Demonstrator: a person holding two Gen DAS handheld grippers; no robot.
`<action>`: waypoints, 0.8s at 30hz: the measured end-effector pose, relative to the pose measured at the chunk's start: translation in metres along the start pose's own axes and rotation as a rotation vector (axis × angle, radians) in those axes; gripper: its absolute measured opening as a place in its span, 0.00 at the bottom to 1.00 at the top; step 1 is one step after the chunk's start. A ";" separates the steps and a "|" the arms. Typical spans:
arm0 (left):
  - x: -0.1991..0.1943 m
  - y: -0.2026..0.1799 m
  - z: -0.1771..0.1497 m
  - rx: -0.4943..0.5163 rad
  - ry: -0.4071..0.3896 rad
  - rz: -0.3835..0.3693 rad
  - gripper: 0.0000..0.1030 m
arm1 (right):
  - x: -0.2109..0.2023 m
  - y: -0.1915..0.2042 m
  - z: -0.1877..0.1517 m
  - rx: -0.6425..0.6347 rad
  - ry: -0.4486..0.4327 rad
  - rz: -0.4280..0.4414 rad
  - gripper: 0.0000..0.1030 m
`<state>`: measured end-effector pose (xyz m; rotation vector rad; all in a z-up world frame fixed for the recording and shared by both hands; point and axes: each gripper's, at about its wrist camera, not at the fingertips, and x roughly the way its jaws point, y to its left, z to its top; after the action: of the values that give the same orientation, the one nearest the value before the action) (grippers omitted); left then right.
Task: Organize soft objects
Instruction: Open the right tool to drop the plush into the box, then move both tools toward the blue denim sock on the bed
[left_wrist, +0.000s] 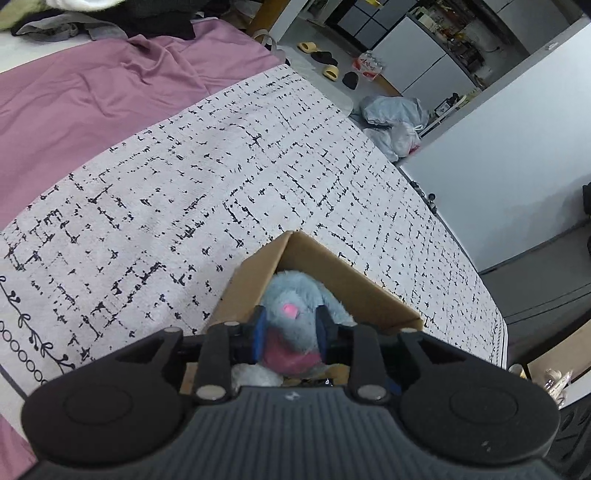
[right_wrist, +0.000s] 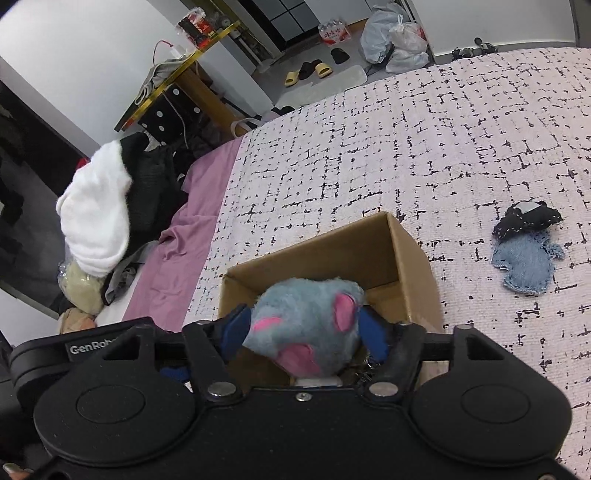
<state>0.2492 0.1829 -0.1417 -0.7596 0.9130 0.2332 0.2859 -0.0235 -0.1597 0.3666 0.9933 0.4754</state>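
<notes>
A grey-blue plush toy (left_wrist: 295, 291) with pink patches sits in the open cardboard box (left_wrist: 332, 266) on the patterned bedspread. My left gripper (left_wrist: 291, 326) stands low over the box with its blue pads on either side of the toy, a little apart and not squeezing it. In the right wrist view the same plush toy (right_wrist: 306, 302) lies between the wider-spread fingers of my right gripper (right_wrist: 304, 328), above the box (right_wrist: 332, 247). Something white and fluffy (left_wrist: 255, 376) shows under the toy. A denim soft piece (right_wrist: 524, 266) and a dark stitched one (right_wrist: 528, 218) lie on the spread to the right.
The white black-marked bedspread (left_wrist: 221, 166) covers the bed over a purple sheet (left_wrist: 92, 92). A heap of white and black clothes (right_wrist: 99, 206) lies at the bed's far side. Slippers (right_wrist: 306, 70) and plastic bags (right_wrist: 395, 37) are on the floor beyond.
</notes>
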 end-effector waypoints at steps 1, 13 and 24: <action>-0.003 -0.001 -0.001 0.002 -0.004 0.005 0.33 | -0.002 -0.001 0.000 0.007 0.002 0.004 0.64; -0.049 -0.026 -0.019 0.050 -0.101 0.084 0.89 | -0.058 -0.019 -0.007 0.070 -0.082 0.023 0.89; -0.072 -0.072 -0.058 0.277 -0.106 0.167 0.91 | -0.114 -0.056 -0.020 0.115 -0.170 -0.007 1.00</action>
<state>0.2035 0.1005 -0.0715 -0.4111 0.8864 0.2846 0.2285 -0.1302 -0.1166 0.4981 0.8583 0.3756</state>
